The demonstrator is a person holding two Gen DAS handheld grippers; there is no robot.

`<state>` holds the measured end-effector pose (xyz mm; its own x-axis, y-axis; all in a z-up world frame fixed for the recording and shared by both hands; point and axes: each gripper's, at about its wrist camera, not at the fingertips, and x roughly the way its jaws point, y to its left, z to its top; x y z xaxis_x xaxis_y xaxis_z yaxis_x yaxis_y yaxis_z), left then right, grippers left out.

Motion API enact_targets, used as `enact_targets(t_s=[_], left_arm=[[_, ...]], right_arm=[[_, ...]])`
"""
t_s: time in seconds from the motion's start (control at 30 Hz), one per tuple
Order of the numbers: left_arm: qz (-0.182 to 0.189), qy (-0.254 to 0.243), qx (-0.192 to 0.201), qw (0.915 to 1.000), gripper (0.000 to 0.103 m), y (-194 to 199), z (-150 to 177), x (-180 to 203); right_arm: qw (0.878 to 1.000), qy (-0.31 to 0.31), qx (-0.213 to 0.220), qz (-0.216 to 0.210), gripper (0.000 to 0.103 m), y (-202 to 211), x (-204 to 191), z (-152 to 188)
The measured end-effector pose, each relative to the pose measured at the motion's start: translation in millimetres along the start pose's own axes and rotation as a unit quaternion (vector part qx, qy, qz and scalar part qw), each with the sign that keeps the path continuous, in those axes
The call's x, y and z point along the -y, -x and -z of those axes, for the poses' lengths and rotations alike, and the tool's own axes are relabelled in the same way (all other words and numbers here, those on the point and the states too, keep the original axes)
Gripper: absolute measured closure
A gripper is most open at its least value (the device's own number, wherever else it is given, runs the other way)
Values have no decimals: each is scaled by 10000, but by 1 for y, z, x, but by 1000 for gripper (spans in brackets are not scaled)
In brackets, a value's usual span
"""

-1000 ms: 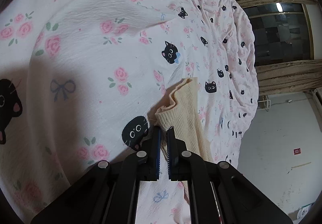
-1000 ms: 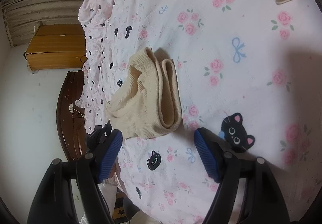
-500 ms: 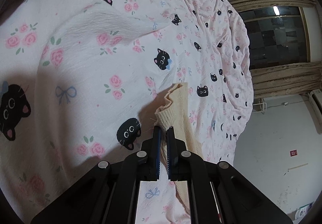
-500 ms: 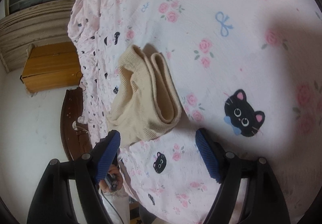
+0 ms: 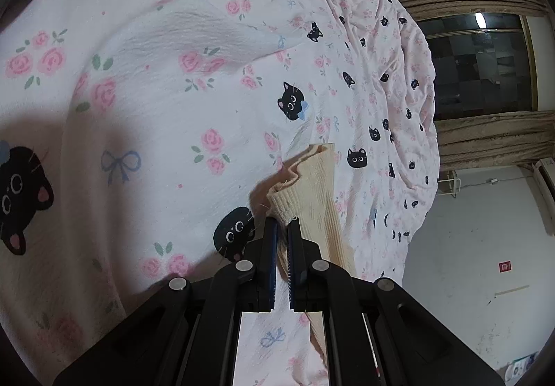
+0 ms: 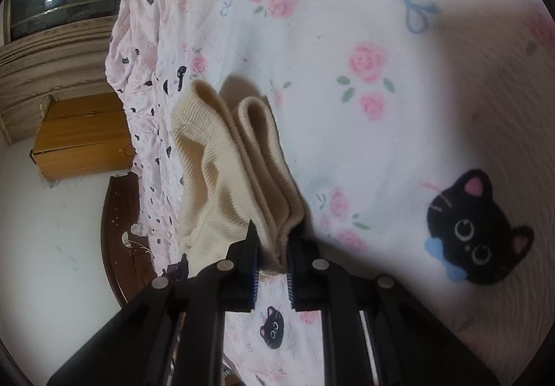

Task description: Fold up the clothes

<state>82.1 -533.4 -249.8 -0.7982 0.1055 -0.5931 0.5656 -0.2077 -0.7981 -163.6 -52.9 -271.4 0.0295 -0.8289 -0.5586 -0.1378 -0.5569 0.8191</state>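
Observation:
A cream ribbed knit garment (image 5: pixel 312 191) lies folded on the bed. In the left wrist view its ribbed hem runs down between the fingers of my left gripper (image 5: pixel 282 223), which is shut on that edge. In the right wrist view the garment (image 6: pixel 236 164) shows as a thick folded stack with rounded folds at its far end. My right gripper (image 6: pixel 272 233) is at the near end of the stack. Its jaws are closing, and the layered edge is pinched between the blue pads.
The bed is covered by a pink-white sheet (image 5: pixel 173 91) printed with black cats, roses and bows. A raised fold crosses it at the upper left. Beyond the bed are a dark window (image 5: pixel 482 67) with curtains, a wooden cabinet (image 6: pixel 83 136) and a dark bed frame (image 6: pixel 114 233).
My right gripper has come down onto the near end of the folded garment, and its wide jaws have closed around the edge. The left gripper keeps its grip in place.

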Motion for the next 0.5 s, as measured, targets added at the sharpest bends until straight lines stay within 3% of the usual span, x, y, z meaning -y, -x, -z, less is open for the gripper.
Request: enact_targets(t_s=[0.2,0.5], left_arm=[[72,-117,70,9999,99,11,0,7],[168,-330,132,9992,99,31,10,22]], right_arm=[[9995,207,246,36,90,21,-5,3],[9986,298,352,-259,90,51,-16,10]])
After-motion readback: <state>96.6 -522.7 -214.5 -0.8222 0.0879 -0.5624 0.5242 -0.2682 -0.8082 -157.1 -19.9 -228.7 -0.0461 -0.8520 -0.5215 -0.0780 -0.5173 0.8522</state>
